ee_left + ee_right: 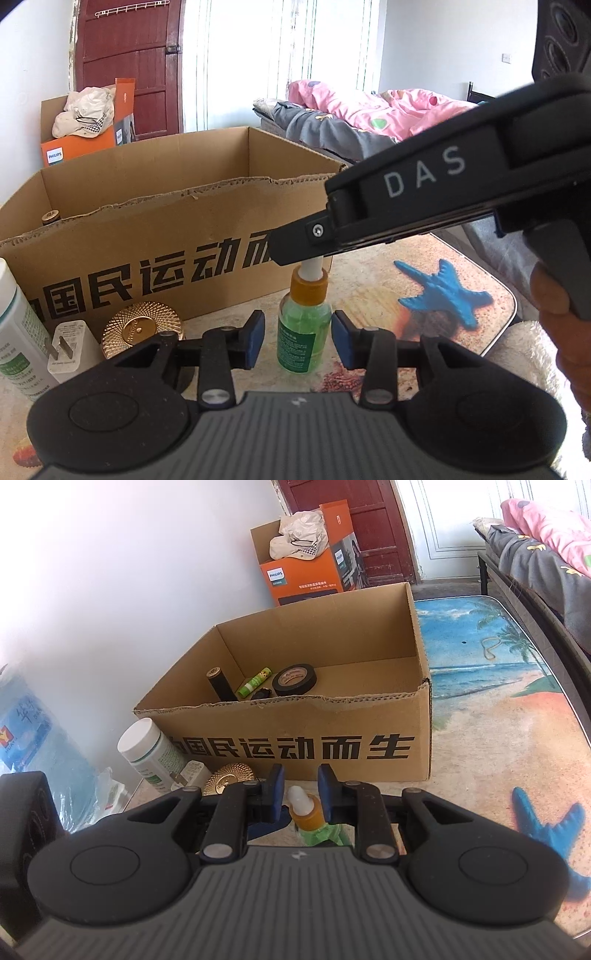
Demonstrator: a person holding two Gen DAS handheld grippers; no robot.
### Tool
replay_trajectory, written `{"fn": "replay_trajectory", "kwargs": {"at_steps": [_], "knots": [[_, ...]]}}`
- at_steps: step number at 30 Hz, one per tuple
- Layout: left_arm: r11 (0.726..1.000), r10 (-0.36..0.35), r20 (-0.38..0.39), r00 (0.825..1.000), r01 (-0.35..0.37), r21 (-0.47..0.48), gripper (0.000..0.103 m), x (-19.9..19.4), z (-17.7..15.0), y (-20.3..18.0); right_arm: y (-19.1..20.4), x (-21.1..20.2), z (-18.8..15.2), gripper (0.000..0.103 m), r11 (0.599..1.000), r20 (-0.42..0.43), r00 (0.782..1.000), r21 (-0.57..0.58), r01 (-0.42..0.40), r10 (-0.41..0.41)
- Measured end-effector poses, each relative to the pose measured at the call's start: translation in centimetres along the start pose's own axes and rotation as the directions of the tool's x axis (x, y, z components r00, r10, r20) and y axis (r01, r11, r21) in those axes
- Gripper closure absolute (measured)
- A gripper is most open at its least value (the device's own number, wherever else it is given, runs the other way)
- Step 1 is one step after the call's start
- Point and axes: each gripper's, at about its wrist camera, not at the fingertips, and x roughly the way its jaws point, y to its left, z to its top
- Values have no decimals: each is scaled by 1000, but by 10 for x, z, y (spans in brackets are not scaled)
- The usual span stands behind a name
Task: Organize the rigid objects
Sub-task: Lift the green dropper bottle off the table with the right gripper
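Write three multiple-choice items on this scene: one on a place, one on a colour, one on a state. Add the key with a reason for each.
1. Where is the black tape roll?
A. On the table beside the bottle
B. Inside the cardboard box
C. On the bed

2. What colour is the collar under the white tip of the green dropper bottle?
A. Orange
B. Blue
C. Black

3. How does the left gripper stand to the dropper bottle?
A. Clamped on its body
B. Open, with one pad on each side of it and a gap at both
C. Shut, with nothing between the pads

Key: 1 B, the right wrist view shows the roll lying on the box floor. 2 A, the band is orange in both views. 3 B, the left wrist view shows table between each blue pad and the bottle.
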Motion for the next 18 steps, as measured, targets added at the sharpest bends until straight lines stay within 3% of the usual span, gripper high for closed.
{"fn": "replay_trajectory", "kwargs": {"at_steps": [4, 6, 9, 18], "knots": [[1000, 2, -27, 1000, -2, 2, 62, 14, -3, -3, 0, 5, -3, 76, 1000, -20, 1000, -17, 4, -4], [1000, 2, -35, 999, -2, -7, 69, 18, -4, -4, -2, 8, -5, 77, 1000, -27, 1000, -16, 3, -4], [1000, -13, -37, 999, 13, -7, 69, 16, -5, -6, -5, 10, -8, 82, 1000, -35, 999, -9, 5, -5], [999, -28, -65, 997, 30, 24, 69, 27, -4, -12, -12, 2, -12, 83, 1000, -38, 999, 0, 3, -3]]}}
